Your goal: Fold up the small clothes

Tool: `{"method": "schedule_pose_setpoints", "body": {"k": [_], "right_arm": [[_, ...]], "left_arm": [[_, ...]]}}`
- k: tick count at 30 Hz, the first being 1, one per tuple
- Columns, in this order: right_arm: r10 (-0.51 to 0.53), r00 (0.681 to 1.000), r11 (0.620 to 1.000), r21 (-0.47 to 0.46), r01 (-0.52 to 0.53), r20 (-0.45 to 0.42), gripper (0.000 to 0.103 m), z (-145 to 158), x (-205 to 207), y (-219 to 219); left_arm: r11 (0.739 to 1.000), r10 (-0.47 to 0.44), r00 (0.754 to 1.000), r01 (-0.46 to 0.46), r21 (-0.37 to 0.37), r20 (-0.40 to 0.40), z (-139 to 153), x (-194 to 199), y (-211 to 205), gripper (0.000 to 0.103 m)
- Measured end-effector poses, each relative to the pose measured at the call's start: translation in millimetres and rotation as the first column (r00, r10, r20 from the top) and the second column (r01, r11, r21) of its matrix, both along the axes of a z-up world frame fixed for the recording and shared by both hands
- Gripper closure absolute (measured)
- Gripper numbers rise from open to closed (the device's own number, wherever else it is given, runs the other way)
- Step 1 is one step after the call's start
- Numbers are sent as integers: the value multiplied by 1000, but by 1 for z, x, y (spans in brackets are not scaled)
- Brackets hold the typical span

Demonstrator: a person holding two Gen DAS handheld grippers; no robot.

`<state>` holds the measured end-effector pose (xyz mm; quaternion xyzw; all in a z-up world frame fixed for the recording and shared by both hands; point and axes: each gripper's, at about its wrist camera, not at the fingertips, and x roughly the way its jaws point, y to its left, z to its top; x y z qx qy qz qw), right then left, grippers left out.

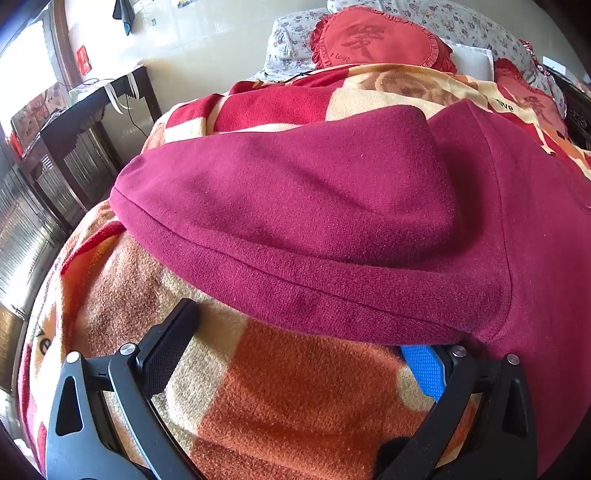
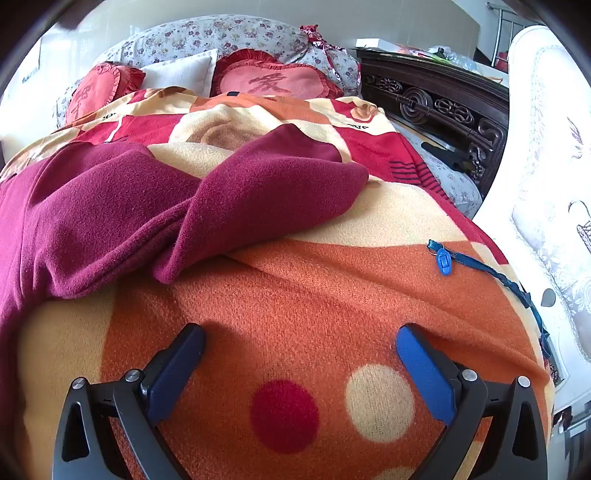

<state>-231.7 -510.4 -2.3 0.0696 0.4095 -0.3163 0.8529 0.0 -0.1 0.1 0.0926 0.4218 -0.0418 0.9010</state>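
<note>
- Maroon garment (image 1: 332, 206) is lying crumpled on the patterned blanket (image 2: 314, 302) covering the bed.
- Left hand-held gripper (image 1: 295, 343) and right hand-held gripper (image 2: 301, 350) are hovering fully spread, gripping nothing.
- Blue clip (image 2: 443, 260) with its cord is resting nearby; heart cushions (image 2: 277, 83) are sitting beyond.

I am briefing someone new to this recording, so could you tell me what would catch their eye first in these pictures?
The dark red garment dominates, spread across the orange, cream and red blanket on the bed, with one sleeve lying out to the right. Behind it, red heart-shaped cushions lean on a floral pillow at the head of the bed. A small blue clip on a cord lies on the blanket to the right.
</note>
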Motion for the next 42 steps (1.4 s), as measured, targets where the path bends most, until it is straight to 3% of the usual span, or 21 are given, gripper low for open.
{"method": "schedule_pose_setpoints", "body": {"k": [9, 15, 26, 29, 34, 39, 42], "right_arm": [[0, 1000, 1000, -1, 0, 0, 0, 0, 0, 0], [0, 1000, 1000, -1, 0, 0, 0, 0, 0, 0], [-1, 1000, 1000, -1, 1, -8, 0, -3, 1, 0], [22, 998, 998, 53, -19, -51, 0, 2, 1, -3], [37, 995, 995, 101, -27, -96, 0, 31, -20, 16], [56, 996, 991, 124, -47, -73, 0, 80, -49, 50], [103, 994, 978, 184, -98, -18, 0, 109, -59, 76]], "left_arm": [[1000, 5, 1000, -5, 4, -4, 1, -1, 0, 0], [1000, 4, 998, -4, -4, -67, 8, -10, 2, 1], [998, -51, 998, 49, -40, -44, 49, -52, -3, 1], [996, -70, 997, 68, -64, -29, 62, -61, -5, 1], [991, -106, 994, 105, -85, -14, 78, -75, -11, 1], [985, -139, 990, 137, -107, -10, 86, -84, -21, 1], [983, -157, 988, 155, -103, -7, 89, -90, -29, 1]]}}
